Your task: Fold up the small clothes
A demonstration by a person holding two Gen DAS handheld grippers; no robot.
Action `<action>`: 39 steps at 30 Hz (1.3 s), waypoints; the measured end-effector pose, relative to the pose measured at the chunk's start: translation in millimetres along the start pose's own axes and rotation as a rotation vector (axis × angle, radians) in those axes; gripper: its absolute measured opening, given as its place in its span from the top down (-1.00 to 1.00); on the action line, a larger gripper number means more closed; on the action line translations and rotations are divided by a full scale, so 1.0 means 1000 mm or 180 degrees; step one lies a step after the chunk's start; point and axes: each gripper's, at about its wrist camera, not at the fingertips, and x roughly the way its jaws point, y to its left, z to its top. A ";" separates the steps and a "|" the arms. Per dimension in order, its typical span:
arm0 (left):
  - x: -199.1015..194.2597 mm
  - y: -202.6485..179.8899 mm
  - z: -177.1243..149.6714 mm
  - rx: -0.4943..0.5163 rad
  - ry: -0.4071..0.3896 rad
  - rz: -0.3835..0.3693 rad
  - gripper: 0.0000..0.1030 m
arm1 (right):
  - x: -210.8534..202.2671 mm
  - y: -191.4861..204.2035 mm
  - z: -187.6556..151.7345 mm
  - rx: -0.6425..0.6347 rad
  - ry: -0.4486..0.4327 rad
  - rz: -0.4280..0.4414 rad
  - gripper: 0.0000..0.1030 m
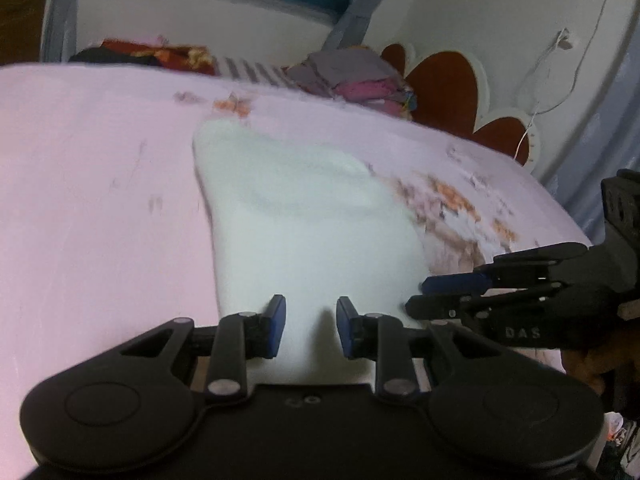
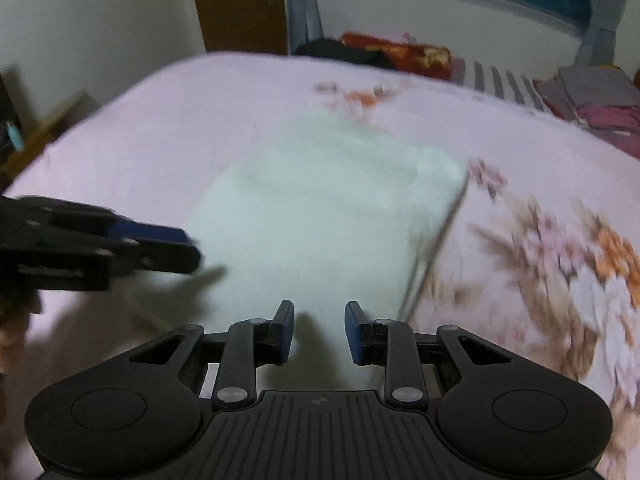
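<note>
White folded cloth garment (image 1: 304, 216) lies flat on the pink floral bedsheet (image 1: 100, 200), stretching ahead of the left gripper (image 1: 311, 330), whose blue-padded jaws stand apart, empty. The right gripper (image 1: 424, 294) beside it reads "DAS". Right wrist view: garment (image 2: 320, 208) ahead of the parted, empty right gripper (image 2: 319, 332); left gripper (image 2: 188, 248) at its edge.

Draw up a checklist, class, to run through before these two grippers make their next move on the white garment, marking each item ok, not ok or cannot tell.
1. White garment lies on the pink floral bedsheet: ok.
2. Left gripper jaws apart, nothing pinched: ok.
3. Right gripper jaws apart, nothing pinched: ok.
4. Both grippers sit at the garment's near edge: ok.
5. Garment smoothed flat: cannot tell, pictures blurred.
6. Stack of folded clothes lies apart from the garment: ok.
</note>
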 end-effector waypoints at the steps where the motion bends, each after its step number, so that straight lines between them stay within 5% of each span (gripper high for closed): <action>1: 0.001 0.000 -0.005 -0.0038 0.0035 0.0030 0.50 | 0.003 -0.002 -0.006 0.0074 0.0065 -0.0021 0.46; 14: -0.005 -0.032 -0.019 0.0054 0.0005 0.0583 0.50 | 0.000 -0.004 -0.030 0.0214 -0.0031 -0.0206 0.46; 23: -0.094 -0.085 -0.060 0.0002 -0.0485 0.0832 0.50 | -0.115 -0.001 -0.076 0.0489 -0.0452 -0.0165 0.46; 27: -0.123 -0.120 -0.079 0.0066 -0.0615 0.0911 0.16 | -0.162 0.007 -0.102 0.0567 -0.0580 -0.0255 0.45; 28: -0.129 -0.128 -0.082 0.0090 -0.0659 0.0935 -0.34 | -0.173 0.009 -0.108 0.0593 -0.0603 -0.0248 0.45; 29: -0.136 -0.136 -0.086 0.0109 -0.0732 0.0985 -0.98 | -0.183 0.012 -0.114 0.0615 -0.0619 -0.0275 0.22; 30: -0.145 -0.146 -0.093 0.0136 -0.0843 0.1097 -0.95 | -0.191 0.014 -0.118 0.0628 -0.0639 -0.0336 -0.21; 31: -0.150 -0.153 -0.096 0.0188 -0.0899 0.1183 -0.99 | -0.200 0.017 -0.124 0.0656 -0.0711 -0.0453 -0.93; 39: -0.199 -0.198 -0.123 0.0150 -0.0935 0.1251 -0.99 | -0.254 0.044 -0.161 0.0632 -0.0920 -0.0688 -1.00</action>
